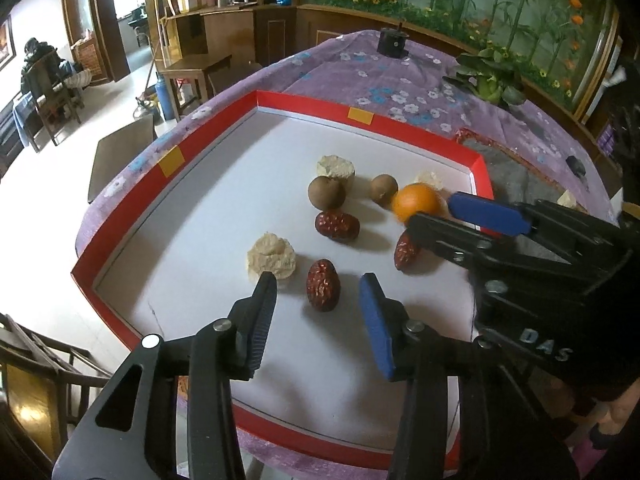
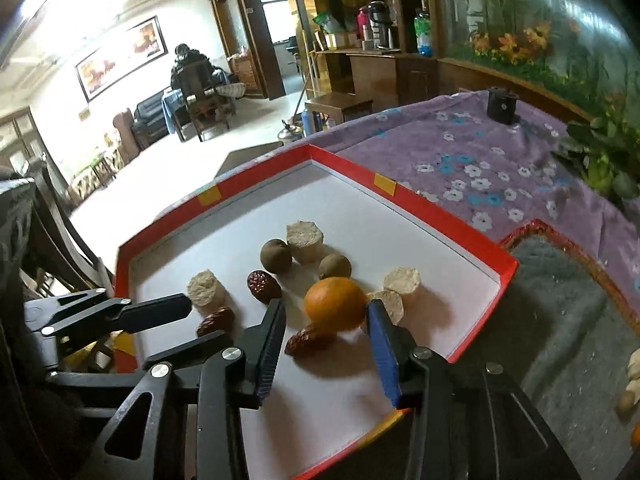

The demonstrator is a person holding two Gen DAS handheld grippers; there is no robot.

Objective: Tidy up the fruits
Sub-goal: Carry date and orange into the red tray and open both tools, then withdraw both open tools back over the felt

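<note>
A red-rimmed white tray (image 1: 420,120) holds the fruit. My left gripper (image 1: 318,286) is open, and a red date (image 1: 323,285) lies on the tray floor between its fingers with a gap on each side. My right gripper (image 2: 326,312) is also open; an orange (image 2: 335,302) rests on the tray between its fingertips, close to the blue pad. In the left wrist view that orange (image 1: 416,202) sits at the right gripper's (image 1: 432,212) tips. Two more dates (image 1: 337,226) (image 1: 406,250), two brown round fruits (image 1: 326,193) (image 1: 383,189) and cream cylinders (image 1: 271,256) (image 1: 336,168) lie around.
The tray sits on a purple floral cloth (image 2: 480,160). A grey-lined basket (image 2: 560,300) stands right of the tray, with pale pieces (image 2: 632,380) at its edge. A small black object (image 1: 392,42) and a leafy plant (image 1: 488,76) stand at the far side. A person (image 2: 188,64) sits far back.
</note>
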